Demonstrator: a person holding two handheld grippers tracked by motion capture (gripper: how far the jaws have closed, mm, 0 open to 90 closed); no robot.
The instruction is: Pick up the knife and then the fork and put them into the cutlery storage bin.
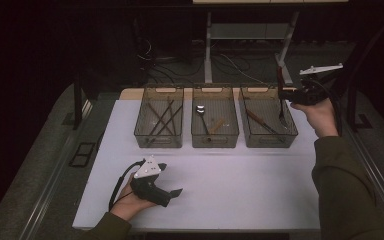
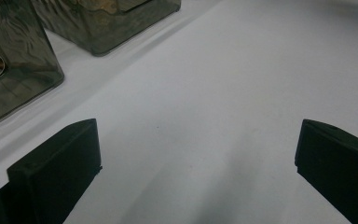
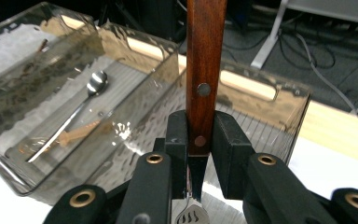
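My right gripper (image 1: 283, 95) is shut on the wooden handle of a fork (image 3: 206, 56), which stands upright with its metal tines (image 3: 191, 215) pointing down. In the high view the fork (image 1: 280, 80) hangs over the right end of the right-hand clear bin (image 1: 294, 131). The pads (image 3: 228, 144) press the handle low down, near a rivet. My left gripper (image 1: 172, 195) rests on the white table (image 1: 230, 185) at the front left. Its jaws stand wide open, and between them lies bare table (image 2: 198, 158).
Three clear bins stand in a row at the table's back. The left bin (image 1: 140, 132) holds several dark sticks, the middle bin (image 1: 195, 134) a spoon (image 3: 91, 91) and a wooden-handled utensil (image 3: 79, 133). A wooden-handled utensil (image 1: 257, 120) lies in the right bin. Desk legs and cables (image 1: 230, 62) lie beyond.
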